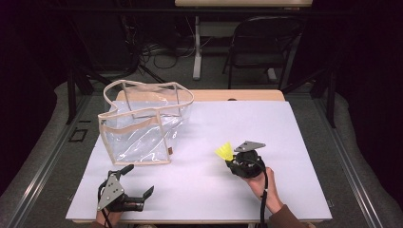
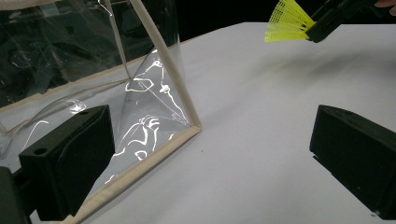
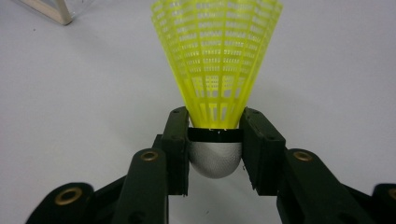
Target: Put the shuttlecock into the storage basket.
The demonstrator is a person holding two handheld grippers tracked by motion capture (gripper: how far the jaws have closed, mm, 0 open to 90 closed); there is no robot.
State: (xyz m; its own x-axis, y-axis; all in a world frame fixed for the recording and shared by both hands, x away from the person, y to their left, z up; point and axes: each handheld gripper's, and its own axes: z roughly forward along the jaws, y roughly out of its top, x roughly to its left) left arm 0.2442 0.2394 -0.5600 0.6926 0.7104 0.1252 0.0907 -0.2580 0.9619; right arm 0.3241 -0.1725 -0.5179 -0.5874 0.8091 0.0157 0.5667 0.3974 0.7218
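Right gripper view: right gripper (image 3: 215, 128) clenched on a yellow shuttlecock (image 3: 217, 60), jaws pinching the band just above the silver-grey rounded cap, skirt fanning away toward 12 o'clock. Grip sits on a narrow zone; the cap bulges out below the pads

High view: shuttlecock (image 1: 225, 152) is held off the white table (image 1: 294, 142), at about 10 o'clock from the right gripper (image 1: 236, 164) and well apart from the clear bag (image 1: 142, 124), which stands at roughly 10 o'clock from the table centre. Left gripper (image 1: 138, 183) rests near the front edge at 7 o'clock, jaws spread wide and holding nothing, pointing at the bag's near corner

Left gripper view: bag (image 2: 154, 93) has clear plastic walls with beige trim; its near bottom corner lies just ahead of the left gripper (image 2: 210, 154). Shuttlecock (image 2: 287, 21) visible at 1 o'clock, apart from the bag

Contents: bag looks empty, though reflections on the plastic make the floor of it hard to read, so a small clear thing could be missed

Risks, as judged:
- rounded cap could squirt out of the pads if the hold eases or the hand tilts sharply
- plastic skirt may bend or catch on the bag's rim on the way in
- bag walls are soft and the mouth sags unevenly; a nudge from either gripper could fold it or tip it, and the left gripper is not steadying it yet
- a drop from too high could bounce the light shuttlecock back out or onto the table
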